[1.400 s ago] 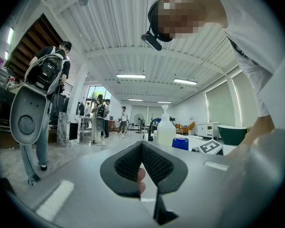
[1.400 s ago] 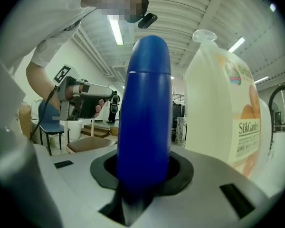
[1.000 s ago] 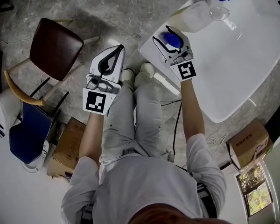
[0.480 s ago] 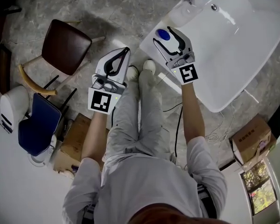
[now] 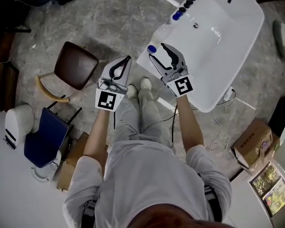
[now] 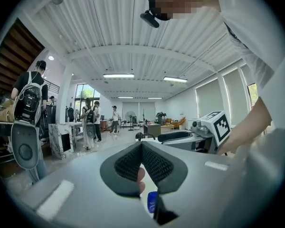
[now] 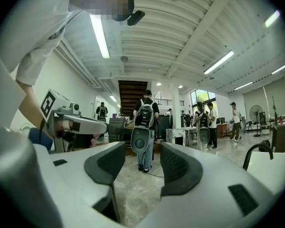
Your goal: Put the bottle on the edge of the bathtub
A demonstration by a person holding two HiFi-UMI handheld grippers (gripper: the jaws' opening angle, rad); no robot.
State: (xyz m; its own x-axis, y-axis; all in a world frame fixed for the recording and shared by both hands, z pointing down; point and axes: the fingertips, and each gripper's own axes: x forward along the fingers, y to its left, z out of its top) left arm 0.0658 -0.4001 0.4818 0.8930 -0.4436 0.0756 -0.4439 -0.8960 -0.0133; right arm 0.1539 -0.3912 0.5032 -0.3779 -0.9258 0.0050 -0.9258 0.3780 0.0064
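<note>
The person is straightening up, and the 2 hand-held grippers are coming up away from the glossy white moulded bathtub [image 5: 218, 65], which is now looking smaller and further below than a second ago. The small bottle with the round blue cap [image 5: 152, 48], then sitting between the right gripper's jaws, is now standing free on the tub's near corner rim. From above only the cap is showing, so I cannot tell the shape of the body.

The right gripper [image 5: 157, 52] is hanging above and just beside the bottle. Its jaws have just been easing a little closer, yet they are still standing spread wide with nothing between them; the right gripper view is showing only grey veined stone floor [image 7: 137, 194] through the gap. The left gripper [image 5: 127, 59] is holding its ribbed black rubber pads [image 6: 156, 165] pressed together at the tips, pinching nothing.

Judging by this, the placing is looking done and both hands are withdrawing. The rim is smooth, curved and narrow, so the bottle could slide or tip if it is nudged.
</note>
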